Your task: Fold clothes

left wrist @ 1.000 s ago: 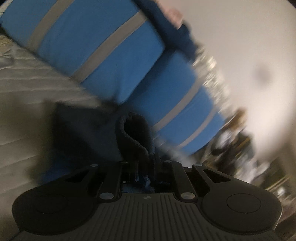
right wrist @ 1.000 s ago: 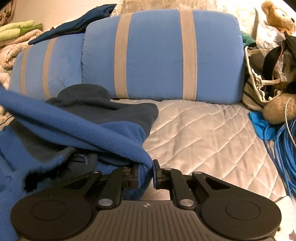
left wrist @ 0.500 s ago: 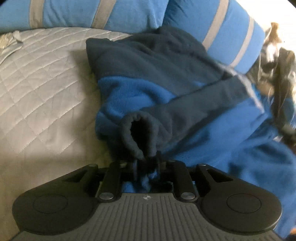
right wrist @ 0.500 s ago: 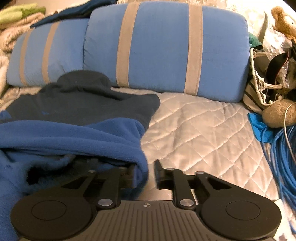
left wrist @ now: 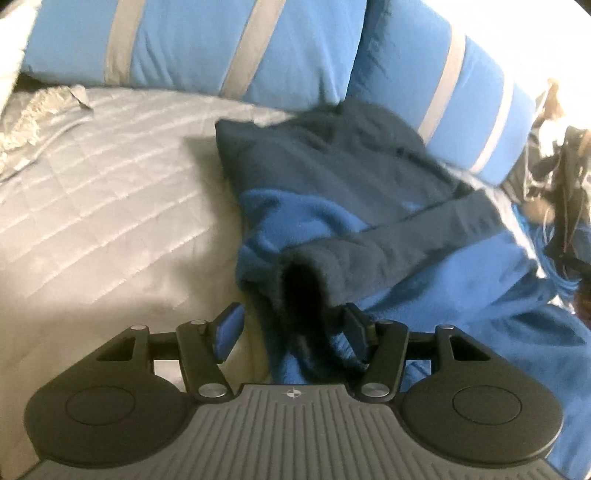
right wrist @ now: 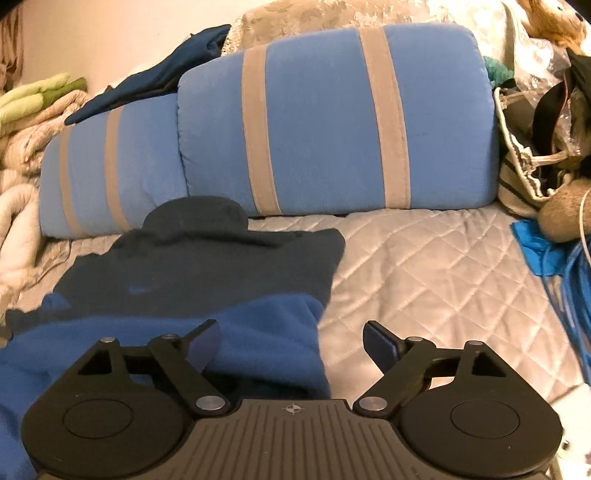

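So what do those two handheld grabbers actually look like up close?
Both look alike: the left gripper and right gripper have matte black linkage arms with silver rivets, round black discs at each side, a grey ribbed plate with a small compass-like mark, and blue-padded jaws. No cables or sleeves show.

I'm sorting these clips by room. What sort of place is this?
Most likely a bedroom, on a bed. A quilted cover lies under the fleece, two blue striped pillows stand along the back, and a soft toy and piled bedding sit at the sides.
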The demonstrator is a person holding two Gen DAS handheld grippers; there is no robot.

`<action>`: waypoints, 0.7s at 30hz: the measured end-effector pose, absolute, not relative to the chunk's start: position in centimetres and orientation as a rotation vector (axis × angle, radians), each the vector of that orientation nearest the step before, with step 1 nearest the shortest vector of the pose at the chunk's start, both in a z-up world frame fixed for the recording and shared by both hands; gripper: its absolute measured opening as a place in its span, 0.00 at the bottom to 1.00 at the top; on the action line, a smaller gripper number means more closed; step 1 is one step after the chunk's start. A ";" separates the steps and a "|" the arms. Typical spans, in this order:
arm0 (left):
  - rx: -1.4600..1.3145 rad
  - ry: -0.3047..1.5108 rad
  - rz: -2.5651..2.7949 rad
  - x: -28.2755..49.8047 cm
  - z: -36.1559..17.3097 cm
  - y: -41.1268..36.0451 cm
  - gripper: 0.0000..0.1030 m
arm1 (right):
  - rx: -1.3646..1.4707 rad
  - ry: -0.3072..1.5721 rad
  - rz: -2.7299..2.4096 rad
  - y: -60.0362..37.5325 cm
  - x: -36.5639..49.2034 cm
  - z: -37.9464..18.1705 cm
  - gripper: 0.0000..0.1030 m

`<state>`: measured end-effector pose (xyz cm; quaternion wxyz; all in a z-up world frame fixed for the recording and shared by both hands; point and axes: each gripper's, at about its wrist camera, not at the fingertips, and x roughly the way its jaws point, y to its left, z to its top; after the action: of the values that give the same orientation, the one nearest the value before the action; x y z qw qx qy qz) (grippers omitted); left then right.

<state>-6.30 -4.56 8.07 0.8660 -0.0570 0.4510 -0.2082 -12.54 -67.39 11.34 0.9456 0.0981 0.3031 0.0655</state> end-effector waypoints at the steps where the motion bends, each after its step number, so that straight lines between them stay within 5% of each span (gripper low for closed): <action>1: -0.125 0.928 -0.429 -6.6 8.4 -4.5 0.56 | 0.195 0.633 0.134 -67.2 -12.0 11.0 0.85; 7: -0.235 0.837 -0.425 -8.8 10.3 -2.8 0.57 | 0.132 0.804 0.097 -66.0 -9.4 6.6 0.90; 11: -0.273 0.790 -0.437 -10.4 11.3 -1.7 0.69 | 0.158 0.749 0.062 -66.6 -10.5 7.4 0.94; 21: -0.432 0.673 -0.611 -15.8 10.9 1.0 0.77 | 0.056 0.568 -0.055 -68.8 -16.2 11.4 1.00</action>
<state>-15.79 1.00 10.94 0.8760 -0.2072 0.3225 -0.2925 -16.24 -68.77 11.42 0.9592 0.0278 0.2799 -0.0271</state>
